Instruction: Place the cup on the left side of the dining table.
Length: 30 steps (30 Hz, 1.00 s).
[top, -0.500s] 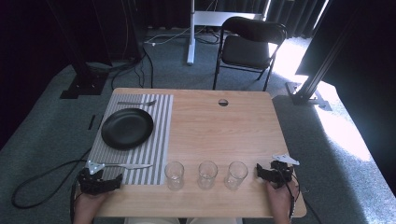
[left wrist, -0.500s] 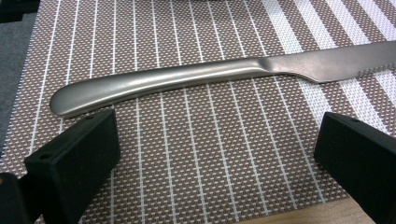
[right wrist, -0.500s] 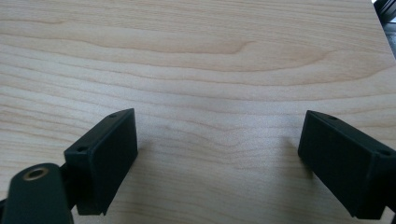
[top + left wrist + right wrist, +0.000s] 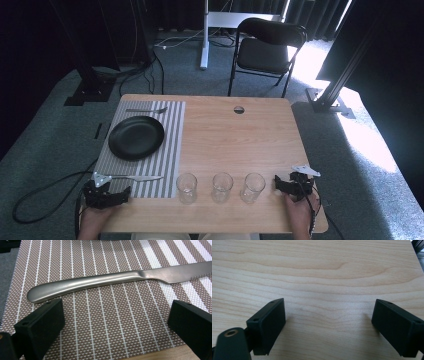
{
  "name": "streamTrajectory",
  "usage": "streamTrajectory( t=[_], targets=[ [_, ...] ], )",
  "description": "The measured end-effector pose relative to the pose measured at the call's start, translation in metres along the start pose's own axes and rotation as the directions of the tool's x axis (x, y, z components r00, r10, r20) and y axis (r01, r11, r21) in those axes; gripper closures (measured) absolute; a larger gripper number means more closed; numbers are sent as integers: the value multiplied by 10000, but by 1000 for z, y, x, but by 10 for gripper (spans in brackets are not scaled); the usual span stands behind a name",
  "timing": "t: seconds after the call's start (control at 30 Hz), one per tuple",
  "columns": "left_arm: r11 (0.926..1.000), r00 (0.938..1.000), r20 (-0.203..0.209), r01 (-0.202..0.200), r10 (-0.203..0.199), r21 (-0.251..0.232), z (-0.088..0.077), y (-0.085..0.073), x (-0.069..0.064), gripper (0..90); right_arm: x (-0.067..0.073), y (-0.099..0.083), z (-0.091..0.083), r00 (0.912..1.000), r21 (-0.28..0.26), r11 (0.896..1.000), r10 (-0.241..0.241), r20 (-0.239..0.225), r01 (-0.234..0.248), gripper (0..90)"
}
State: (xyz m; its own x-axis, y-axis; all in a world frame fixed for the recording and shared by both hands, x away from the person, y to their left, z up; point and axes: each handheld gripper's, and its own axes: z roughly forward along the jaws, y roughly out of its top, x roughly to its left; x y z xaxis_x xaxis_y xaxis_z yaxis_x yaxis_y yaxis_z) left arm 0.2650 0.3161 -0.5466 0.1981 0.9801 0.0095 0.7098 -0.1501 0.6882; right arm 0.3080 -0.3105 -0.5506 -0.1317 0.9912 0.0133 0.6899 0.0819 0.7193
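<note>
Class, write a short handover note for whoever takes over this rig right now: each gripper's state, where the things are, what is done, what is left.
Left gripper: open, low over the striped mat, jaws just short of the knife handle, not touching it.
Right gripper: open, holds nothing, over bare table at the near right corner.
Knife: flat on the mat's near edge, blade pointing right.
Plate: on the mat, with a fork beyond it.
Three glasses: upright in a row along the near edge, between the grippers.
Done: nothing gripped yet.
Left: probably close on the knife handle; the glasses are untouched.
</note>
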Motion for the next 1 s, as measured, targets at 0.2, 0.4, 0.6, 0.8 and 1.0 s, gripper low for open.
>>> streamTrajectory(
  t=[0.2,0.4,0.6,0.8,1.0],
  targets=[
    [9998,9999,102,-119,117,166,0,2,1,15,0,0,0,10000,-1,10000,-1,1,1,113],
    [9998,9997,192,-173,172,89,-3,1,3,26,0,0,0,10000,-1,10000,-2,1,2,113],
    [9996,9987,458,-218,210,158,-5,0,5,26,0,0,0,10000,1,10000,-2,0,2,112],
    [9988,9949,926,-369,397,-321,-16,3,2,26,0,0,0,10000,-4,10000,-10,0,10,113],
    [9979,9902,1245,-606,630,-229,-19,4,-2,26,0,0,0,10000,-2,10000,-2,1,2,113]
  ],
)
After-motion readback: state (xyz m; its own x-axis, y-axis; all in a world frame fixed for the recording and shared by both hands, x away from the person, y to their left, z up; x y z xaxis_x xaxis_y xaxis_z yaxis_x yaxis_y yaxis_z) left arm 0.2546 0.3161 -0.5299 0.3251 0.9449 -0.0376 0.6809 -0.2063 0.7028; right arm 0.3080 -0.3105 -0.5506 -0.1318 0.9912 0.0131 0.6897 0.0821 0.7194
